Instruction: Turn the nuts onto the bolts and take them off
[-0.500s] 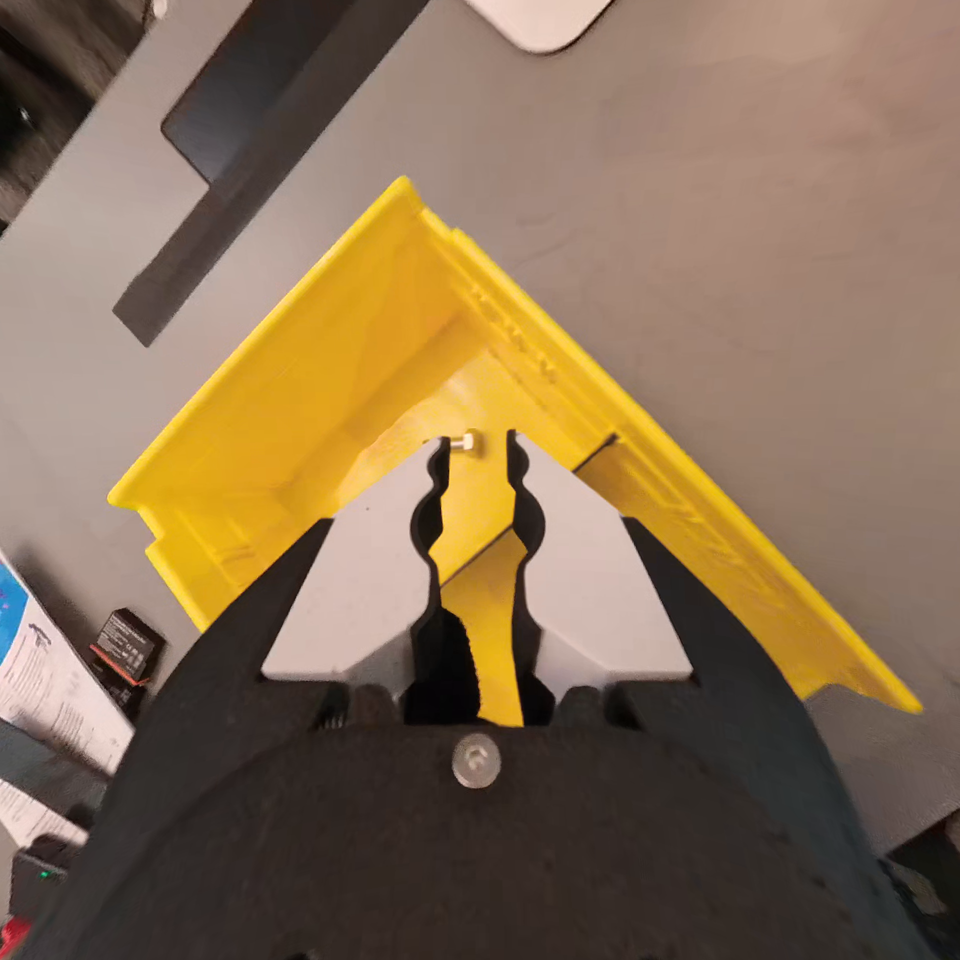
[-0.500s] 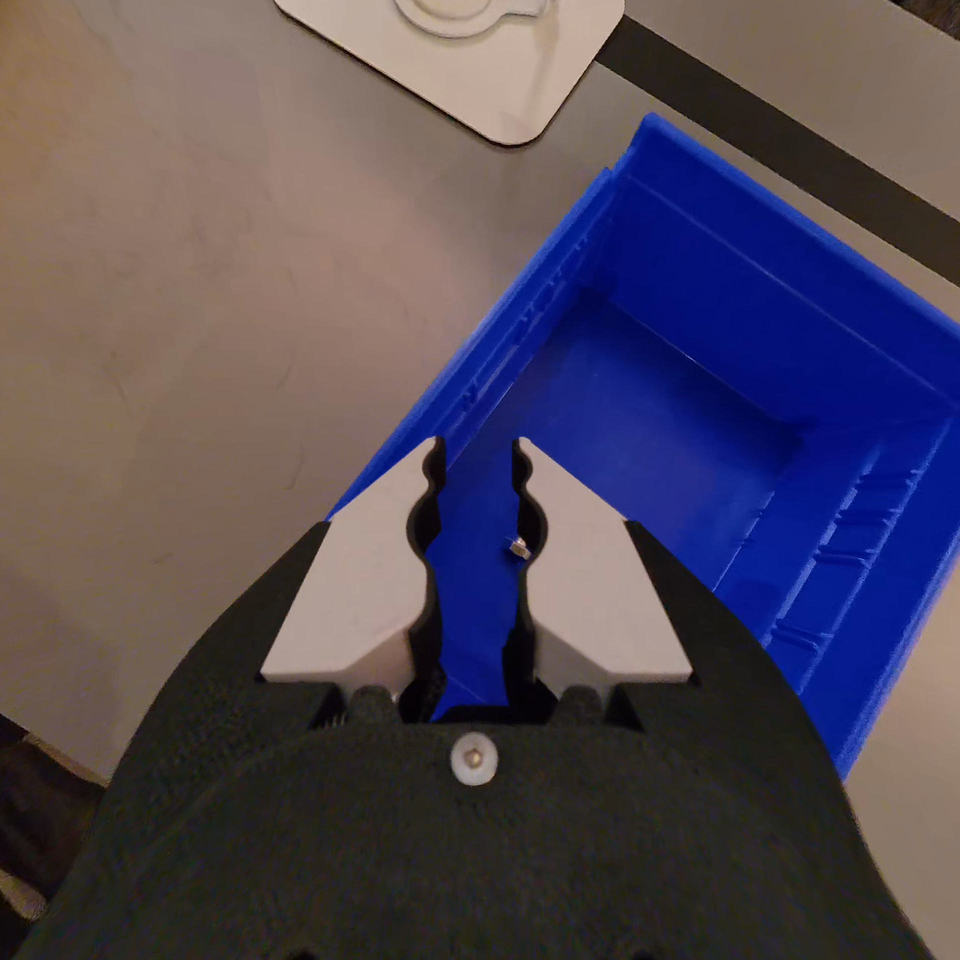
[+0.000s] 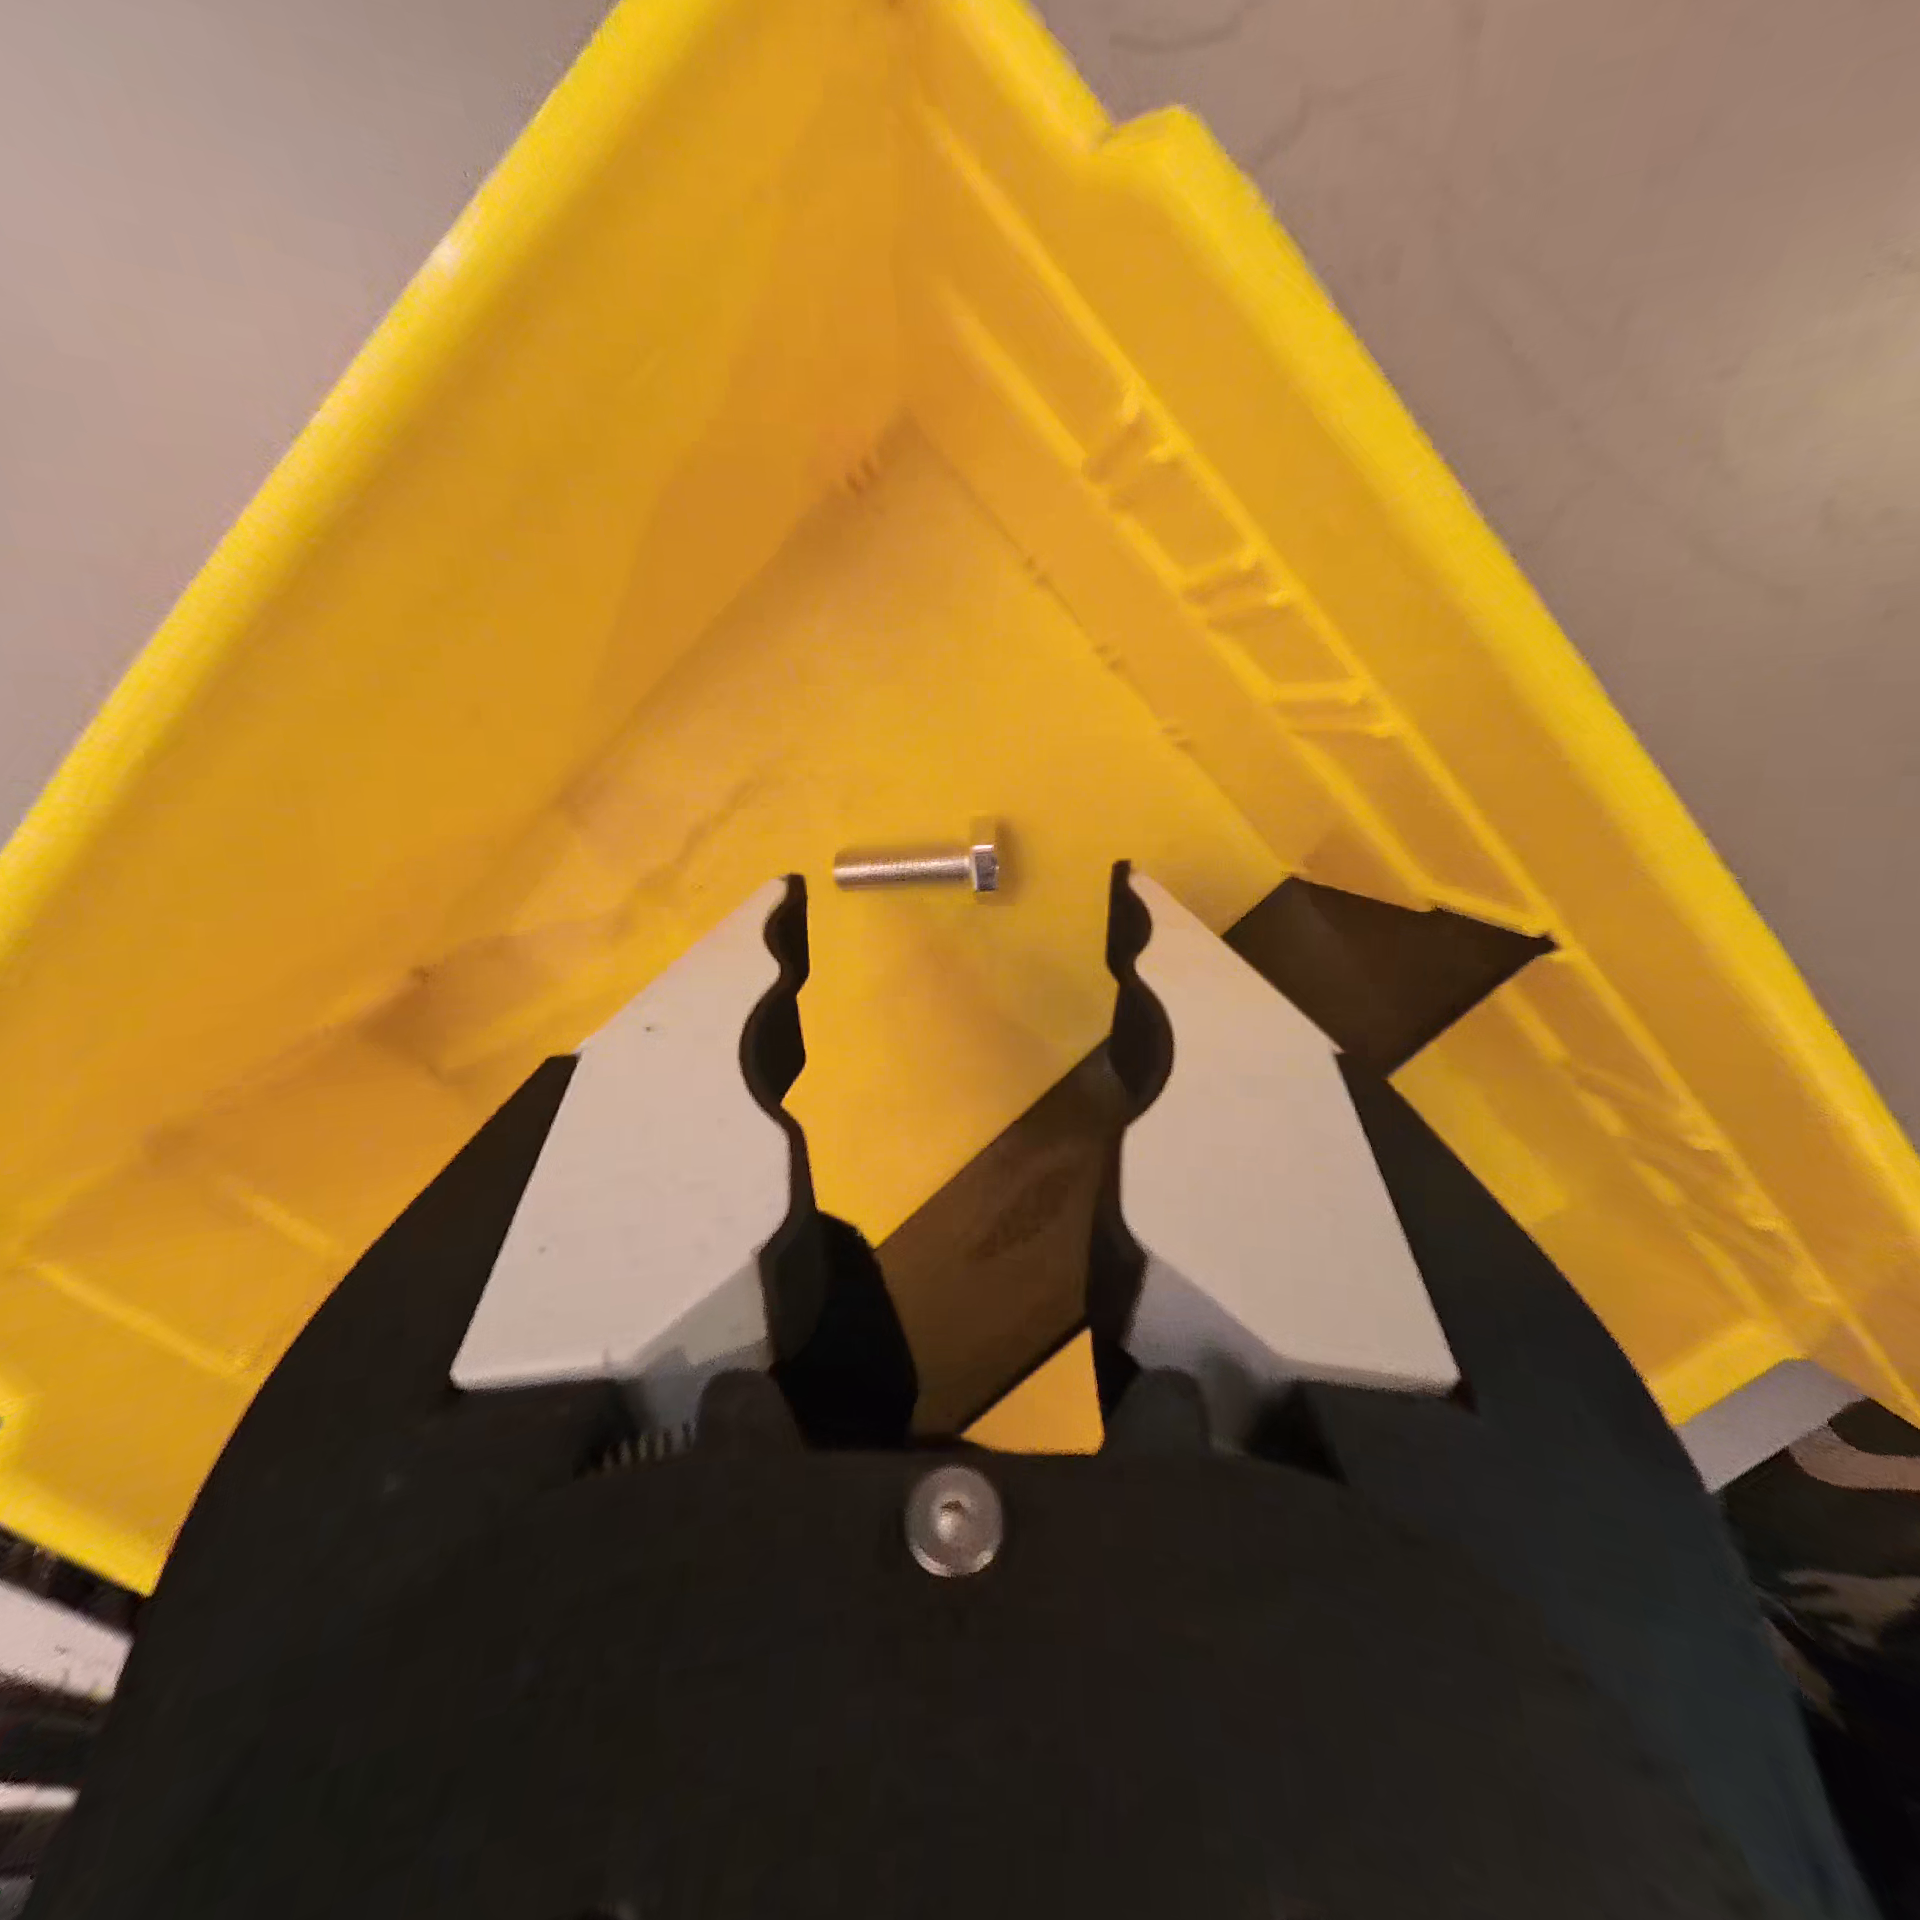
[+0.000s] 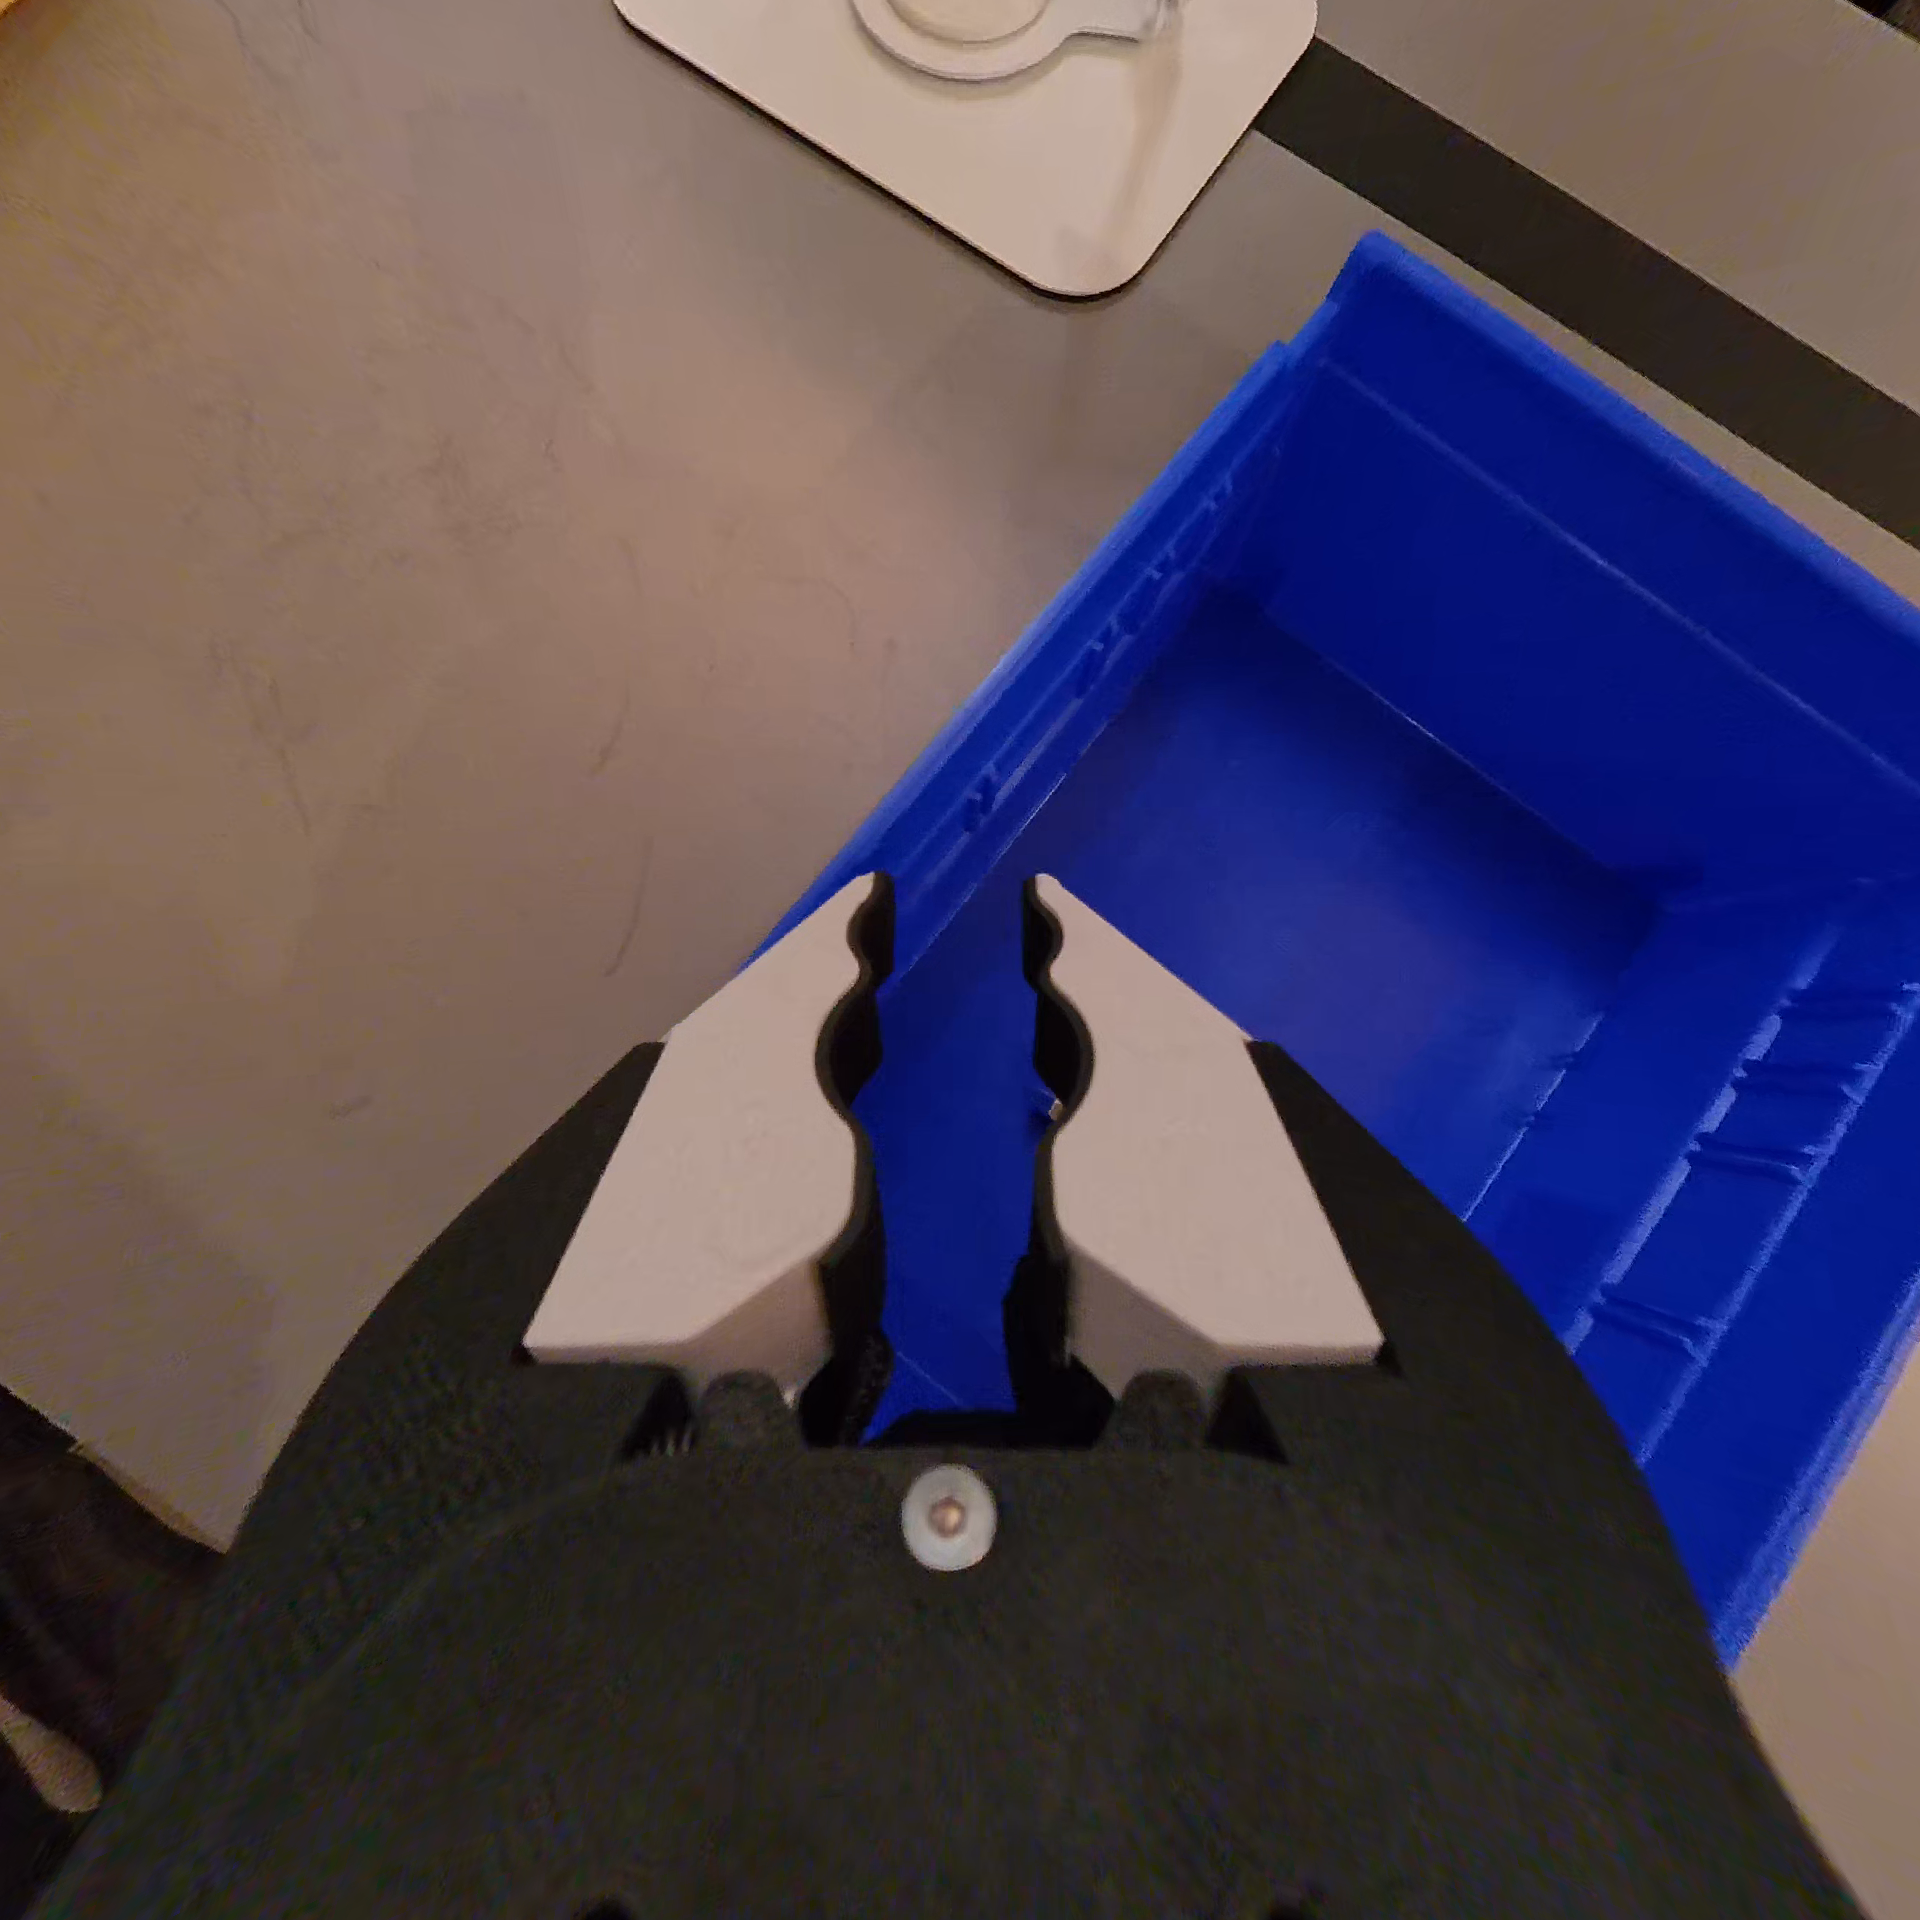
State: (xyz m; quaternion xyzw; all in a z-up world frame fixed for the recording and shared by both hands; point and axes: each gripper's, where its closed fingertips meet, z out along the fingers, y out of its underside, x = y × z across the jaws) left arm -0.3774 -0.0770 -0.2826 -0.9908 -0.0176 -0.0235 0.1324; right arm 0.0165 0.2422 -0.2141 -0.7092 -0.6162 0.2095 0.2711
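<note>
Grey matte tabletop (image 4: 416,623), black strip (image 4: 1662,312) across it, warm dim light

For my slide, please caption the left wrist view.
Open left gripper poised over a small bolt lying in the yellow bin.

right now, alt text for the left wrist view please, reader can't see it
A small silver bolt lies on its side on the floor of a yellow bin, just beyond the tips of the open left gripper, which holds nothing. The bin sits on a grey table.
</note>
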